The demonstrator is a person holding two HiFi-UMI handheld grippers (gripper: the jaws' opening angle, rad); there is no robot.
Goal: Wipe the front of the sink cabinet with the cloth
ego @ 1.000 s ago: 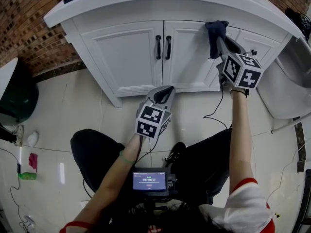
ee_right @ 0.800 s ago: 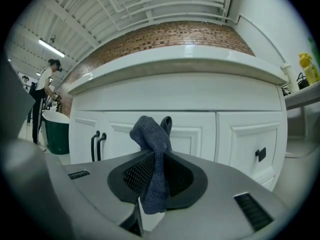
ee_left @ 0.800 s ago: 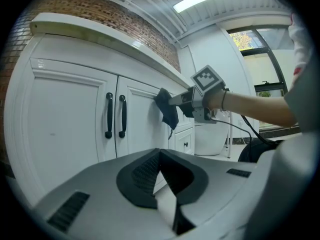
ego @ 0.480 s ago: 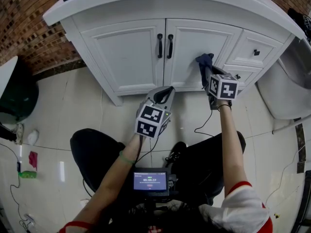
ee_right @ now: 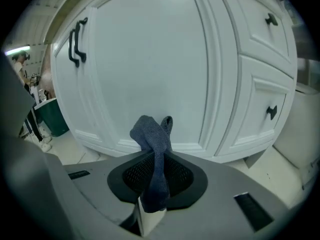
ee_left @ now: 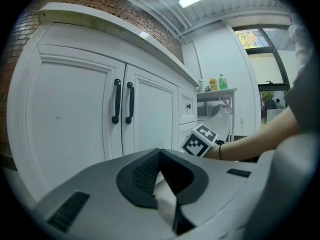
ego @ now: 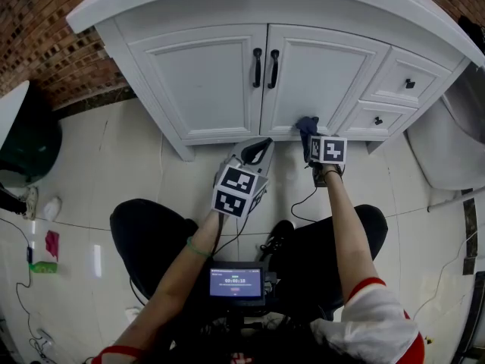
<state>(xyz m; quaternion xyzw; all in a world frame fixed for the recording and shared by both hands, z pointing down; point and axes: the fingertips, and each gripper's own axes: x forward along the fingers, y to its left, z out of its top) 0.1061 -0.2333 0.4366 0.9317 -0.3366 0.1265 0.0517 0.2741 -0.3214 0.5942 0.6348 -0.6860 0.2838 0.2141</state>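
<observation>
Down the cabinet front since a second ago: the dark blue knitted cloth (ego: 306, 125) has travelled from the top of the right-hand door to that door's bottom rail, carried by the right gripper (ego: 309, 139), whose jaws pinch it. Seen from the right gripper view, the cloth (ee_right: 152, 149) runs lengthwise out of the right gripper (ee_right: 155, 184) toward the white sink cabinet (ee_right: 150, 59), its bunched free end pressed against the rail.

The white sink cabinet (ego: 204, 74) shows two panelled doors, both shut, each with one black bar handle (ego: 257, 67) (ego: 273, 68), the pair standing upright side by side at the centre seam. To their right are two drawers, one above the other, both shut, each with one small black knob (ego: 410, 83) (ego: 377, 120); what the cabinet holds cannot be seen.

The left gripper (ego: 261, 144) hangs just short of the cabinet's base, near the right one, its jaws pressed together with nothing between them (ee_left: 160, 174). Below, a small lit screen (ego: 236, 282) sits at the person's lap above the pale tiled floor (ego: 114, 173).
</observation>
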